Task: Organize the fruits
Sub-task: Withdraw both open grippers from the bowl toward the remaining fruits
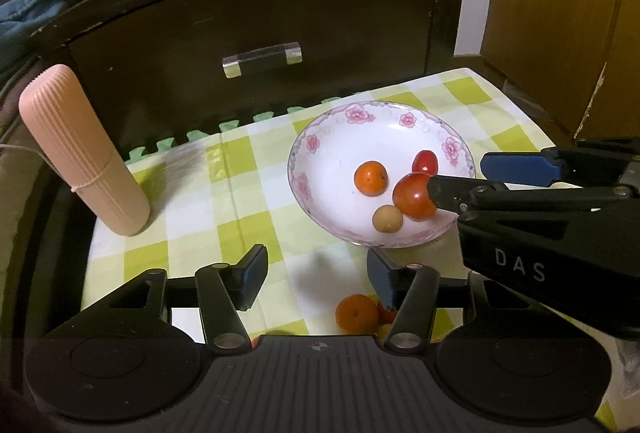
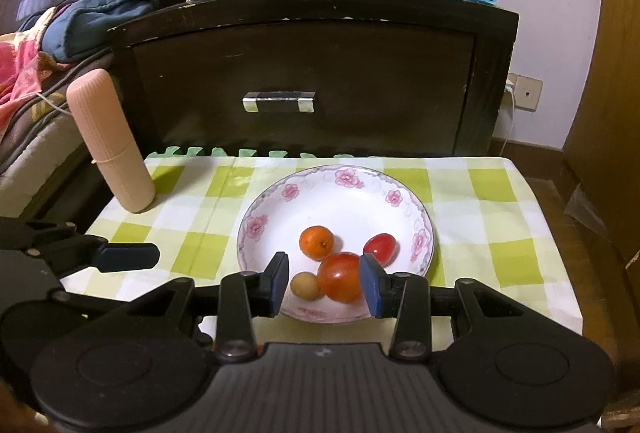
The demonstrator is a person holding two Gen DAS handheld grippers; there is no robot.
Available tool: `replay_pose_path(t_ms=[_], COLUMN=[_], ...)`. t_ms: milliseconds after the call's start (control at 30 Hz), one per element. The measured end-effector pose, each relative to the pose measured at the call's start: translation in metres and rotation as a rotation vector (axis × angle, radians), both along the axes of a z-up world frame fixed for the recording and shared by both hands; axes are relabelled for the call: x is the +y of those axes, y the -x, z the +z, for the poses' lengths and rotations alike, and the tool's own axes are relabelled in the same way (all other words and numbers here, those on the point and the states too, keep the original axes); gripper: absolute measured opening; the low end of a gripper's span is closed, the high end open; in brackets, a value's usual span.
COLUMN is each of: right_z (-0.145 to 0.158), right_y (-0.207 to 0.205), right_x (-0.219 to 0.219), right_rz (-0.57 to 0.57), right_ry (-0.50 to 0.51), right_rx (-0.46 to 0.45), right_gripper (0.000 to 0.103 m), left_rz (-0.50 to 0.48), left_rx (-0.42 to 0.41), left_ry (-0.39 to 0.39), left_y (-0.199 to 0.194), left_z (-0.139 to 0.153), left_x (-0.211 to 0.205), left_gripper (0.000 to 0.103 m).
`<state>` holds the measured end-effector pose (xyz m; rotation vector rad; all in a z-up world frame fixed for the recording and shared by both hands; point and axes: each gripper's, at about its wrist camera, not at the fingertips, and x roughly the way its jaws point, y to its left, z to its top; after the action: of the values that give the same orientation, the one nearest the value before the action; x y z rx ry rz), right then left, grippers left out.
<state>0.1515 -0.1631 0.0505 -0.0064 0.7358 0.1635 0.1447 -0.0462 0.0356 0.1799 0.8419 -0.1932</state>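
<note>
The white shallow porcelain plate with pink flower rim (image 2: 420, 229) is sitting on the green-and-white checked cloth (image 2: 492, 217) and is already holding four fruits: a small round orange citrus (image 2: 316, 242), a small oval red tomato (image 2: 381, 248), a pale tan round fruit (image 2: 305, 285) and a larger round red tomato (image 2: 340, 283). By my reading the sorting is a good way along but not finished, since another orange citrus fruit (image 1: 356, 313) is lying on the cloth on the near side of the plate, with something small and orange-red half hidden beside it (too covered by the finger to name).

The right gripper (image 2: 325, 285) is hovering over the near part of the plate with its blue pads apart; the larger tomato and the tan fruit are lying in the gap, and the pads are not pressing on either, so it appears to be holding nothing. The left gripper (image 1: 316, 281) is standing with its jaws apart and empty above the cloth, just beyond the loose citrus, which looks like the next piece to gather.

A ribbed pink plastic cylinder (image 1: 84, 149) is leaning at the cloth's far left corner.
</note>
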Motion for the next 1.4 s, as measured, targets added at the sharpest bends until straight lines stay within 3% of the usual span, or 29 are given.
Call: replay_pose_path(t_ms=[867, 1400], right_z=[-0.004, -0.021], right_y=[0.044, 0.063], right_x=[0.003, 0.015], right_rz=[-0.004, 0.034], right_ry=[-0.017, -0.013], right_rx=[0.029, 0.102], right_gripper=[0.037, 0.037], left_rz=[-0.011, -0.008], left_rx=[0.009, 0.084], left_ry=[-0.02, -0.056], left_y=[0.038, 0.055], left_z=[-0.001, -0.021], left_x=[0.009, 0.02], left_gripper=[0.065, 0.066])
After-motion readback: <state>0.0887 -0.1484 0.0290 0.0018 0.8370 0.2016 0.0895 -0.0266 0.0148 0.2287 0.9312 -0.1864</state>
